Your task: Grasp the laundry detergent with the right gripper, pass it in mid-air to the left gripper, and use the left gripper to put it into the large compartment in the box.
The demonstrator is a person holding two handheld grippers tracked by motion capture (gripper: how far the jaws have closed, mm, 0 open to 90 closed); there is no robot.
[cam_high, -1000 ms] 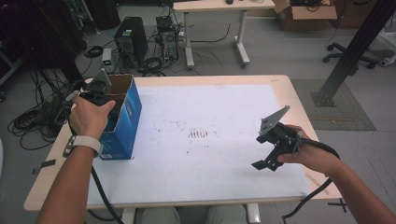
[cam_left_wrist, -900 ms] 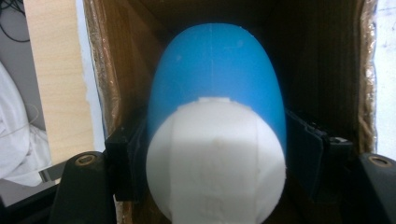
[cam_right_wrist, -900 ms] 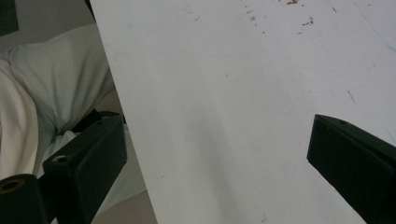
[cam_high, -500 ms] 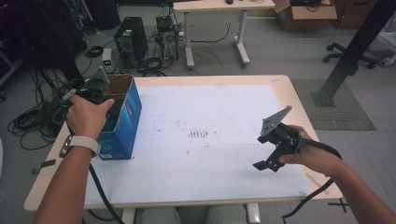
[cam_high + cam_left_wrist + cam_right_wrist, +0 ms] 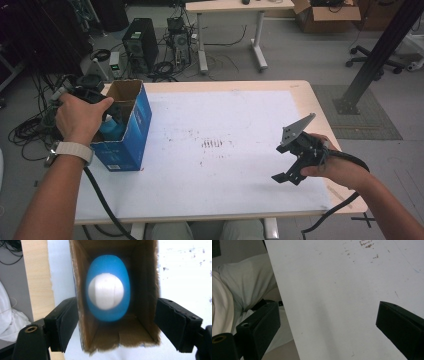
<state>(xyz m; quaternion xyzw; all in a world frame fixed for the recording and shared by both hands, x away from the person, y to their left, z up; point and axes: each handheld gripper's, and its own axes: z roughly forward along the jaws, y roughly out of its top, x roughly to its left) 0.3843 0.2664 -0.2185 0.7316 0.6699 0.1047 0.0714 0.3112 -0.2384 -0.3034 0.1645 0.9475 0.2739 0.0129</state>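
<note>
An open-topped blue cardboard box (image 5: pixel 131 131) stands at the table's left side. A blue bottle (image 5: pixel 112 129) with a white cap stands upright inside it. My left gripper (image 5: pixel 109 113) hangs just above the box opening and points down, mostly covered by the hand. In the left gripper view the bottle (image 5: pixel 107 272) sits between the brown box walls (image 5: pixel 147 290). My left gripper (image 5: pixel 116 308) has just been opening; its jaws stand wide, touching nothing. My right gripper (image 5: pixel 289 176) hovers open over the table's right front, and nothing lies between the jaws of the right gripper (image 5: pixel 329 315).
A white mat (image 5: pixel 225 115) with brownish marks (image 5: pixel 212 144) covers most of the wooden table. A PC tower (image 5: pixel 140 45) and cables lie on the floor behind the box. A second desk (image 5: pixel 235 7) stands at the back, and a black post (image 5: pixel 375 55) at the right.
The left hand has risen from the box top and its jaws have spread apart. The bottle stays in the box. The right hand has kept still.
</note>
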